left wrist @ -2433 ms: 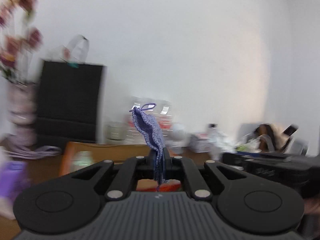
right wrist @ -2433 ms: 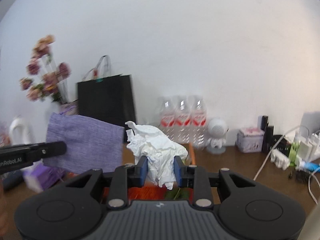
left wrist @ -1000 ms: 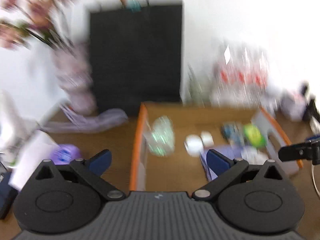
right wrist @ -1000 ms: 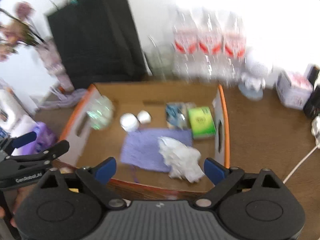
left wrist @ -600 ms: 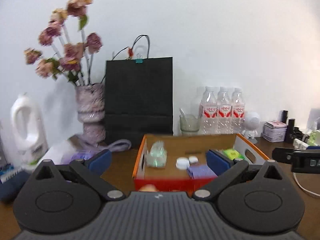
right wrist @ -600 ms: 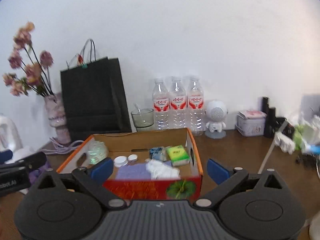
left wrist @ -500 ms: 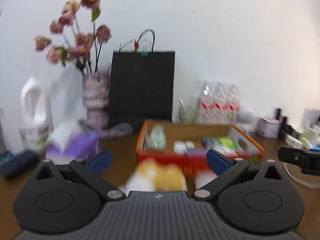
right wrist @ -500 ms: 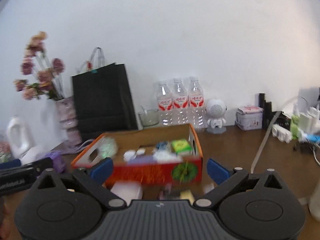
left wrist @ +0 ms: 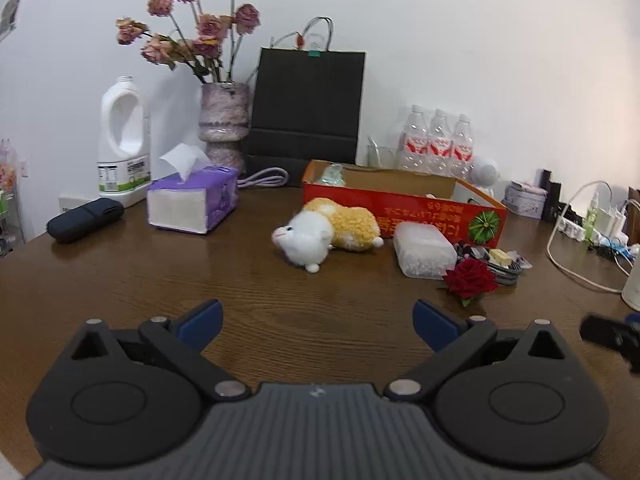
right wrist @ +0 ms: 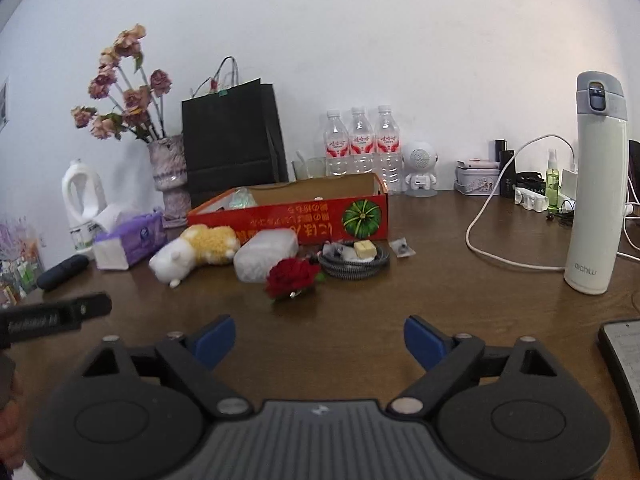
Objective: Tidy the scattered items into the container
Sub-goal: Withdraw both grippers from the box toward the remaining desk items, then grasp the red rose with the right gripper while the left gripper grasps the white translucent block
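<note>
Left gripper (left wrist: 316, 322) and right gripper (right wrist: 318, 336) both hover with jaws spread wide, empty. At twelve o'clock sits the red cardboard box (right wrist: 304, 222); before it lie the plush toy (left wrist: 326, 232), clear plastic box (left wrist: 424, 256), coiled cable (right wrist: 354, 266), red rose (right wrist: 292, 274).

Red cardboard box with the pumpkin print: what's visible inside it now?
Inside the red cardboard box, only a clear crinkly plastic packet shows above the rim at its left end. The near wall hides the box floor and anything lying there.
</note>
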